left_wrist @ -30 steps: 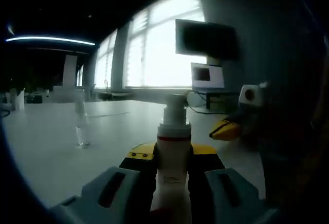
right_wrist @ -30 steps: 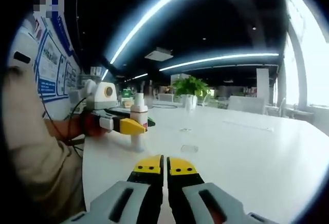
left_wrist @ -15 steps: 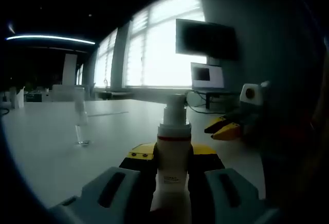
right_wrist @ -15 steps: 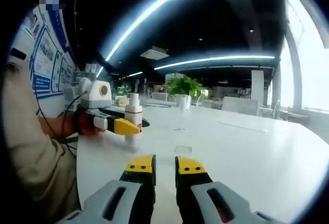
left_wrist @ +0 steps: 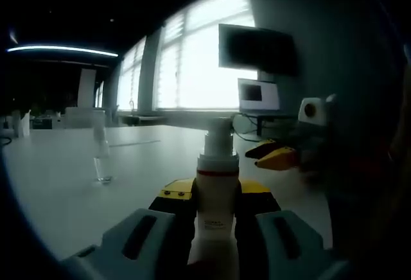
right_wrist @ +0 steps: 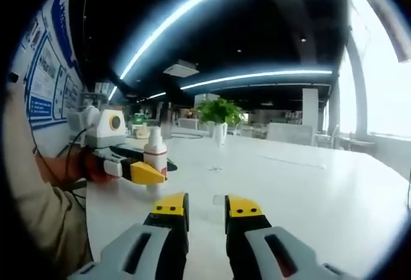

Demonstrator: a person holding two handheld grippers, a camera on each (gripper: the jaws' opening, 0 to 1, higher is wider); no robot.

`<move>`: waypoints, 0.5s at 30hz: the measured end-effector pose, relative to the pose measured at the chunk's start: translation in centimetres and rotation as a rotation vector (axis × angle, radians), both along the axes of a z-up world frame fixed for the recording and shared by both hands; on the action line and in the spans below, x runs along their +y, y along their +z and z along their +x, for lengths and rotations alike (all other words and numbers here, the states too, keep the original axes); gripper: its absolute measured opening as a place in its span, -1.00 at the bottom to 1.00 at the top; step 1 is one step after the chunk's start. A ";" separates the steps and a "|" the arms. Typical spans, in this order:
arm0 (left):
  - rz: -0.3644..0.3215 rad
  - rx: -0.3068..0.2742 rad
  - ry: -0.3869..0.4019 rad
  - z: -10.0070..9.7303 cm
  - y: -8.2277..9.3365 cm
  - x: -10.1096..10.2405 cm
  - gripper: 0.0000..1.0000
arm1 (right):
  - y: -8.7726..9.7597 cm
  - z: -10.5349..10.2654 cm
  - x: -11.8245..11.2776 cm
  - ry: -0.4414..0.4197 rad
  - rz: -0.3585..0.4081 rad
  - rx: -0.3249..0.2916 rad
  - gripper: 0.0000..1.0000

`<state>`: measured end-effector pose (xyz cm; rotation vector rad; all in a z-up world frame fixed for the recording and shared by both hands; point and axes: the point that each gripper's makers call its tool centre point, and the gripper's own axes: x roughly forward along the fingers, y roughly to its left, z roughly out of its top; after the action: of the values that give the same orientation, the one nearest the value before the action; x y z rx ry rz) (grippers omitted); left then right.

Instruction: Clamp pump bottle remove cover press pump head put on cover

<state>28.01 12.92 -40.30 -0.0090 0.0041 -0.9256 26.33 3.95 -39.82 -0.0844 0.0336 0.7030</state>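
Observation:
A white pump bottle [left_wrist: 216,190] with a red band stands upright on the white table [left_wrist: 58,183], and my left gripper [left_wrist: 217,195] is shut on its body. Its pump head [left_wrist: 218,135] is bare. A clear cover [left_wrist: 101,158] stands on the table to the left, apart from the bottle. My right gripper [left_wrist: 266,155] hangs open to the right of the pump head, short of touching it. In the right gripper view, my right gripper [right_wrist: 204,206] is open with nothing between its jaws. It points past the left gripper [right_wrist: 156,167], which holds the bottle [right_wrist: 155,155].
A dark monitor [left_wrist: 257,49] and a small screen [left_wrist: 259,95] stand at the table's far side before bright windows. A potted plant [right_wrist: 218,114] sits farther down the table [right_wrist: 308,190]. The person's sleeve [right_wrist: 38,222] lies along the left.
My right gripper went from shut to open. It also rose a little and drew closer to the pump head. The left gripper and bottle stayed put.

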 end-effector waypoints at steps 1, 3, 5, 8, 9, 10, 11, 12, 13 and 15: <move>-0.001 0.000 -0.001 0.0 0.0 0.0 -0.72 | 0.1 0.1 -0.1 -0.006 0.005 -0.003 -0.64; 0.000 -0.001 -0.001 0.0 0.0 0.0 -0.72 | 0.3 0.3 -0.1 -0.013 0.009 -0.007 -0.63; 0.001 -0.001 0.000 0.0 0.0 0.0 -0.72 | 0.2 0.5 0.0 -0.018 0.001 -0.009 -0.61; 0.001 -0.002 0.001 0.1 0.0 0.1 -0.72 | -0.1 0.8 0.3 -0.027 -0.013 -0.004 -0.59; 0.001 -0.003 0.001 0.1 0.0 0.1 -0.72 | -0.1 0.9 0.4 -0.029 -0.011 0.000 -0.57; 0.001 -0.003 0.001 0.1 0.0 0.1 -0.72 | -0.2 1.1 0.4 -0.032 -0.011 0.003 -0.57; 0.002 -0.003 0.002 0.1 0.0 0.1 -0.72 | -0.3 1.3 0.4 -0.034 -0.013 0.005 -0.57; 0.002 -0.004 0.002 0.1 0.0 0.1 -0.72 | -0.4 1.4 0.5 -0.039 -0.015 0.010 -0.57; 0.002 -0.004 0.002 0.1 0.0 0.1 -0.72 | -0.6 1.5 0.5 -0.047 -0.021 0.012 -0.57; 0.002 -0.004 0.003 0.1 0.0 0.1 -0.72 | -0.5 1.8 0.4 -0.065 -0.023 0.004 -0.57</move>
<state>28.08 13.00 -40.29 -0.0051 0.0010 -0.9231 28.16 4.39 -40.33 -0.1031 0.0484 0.6380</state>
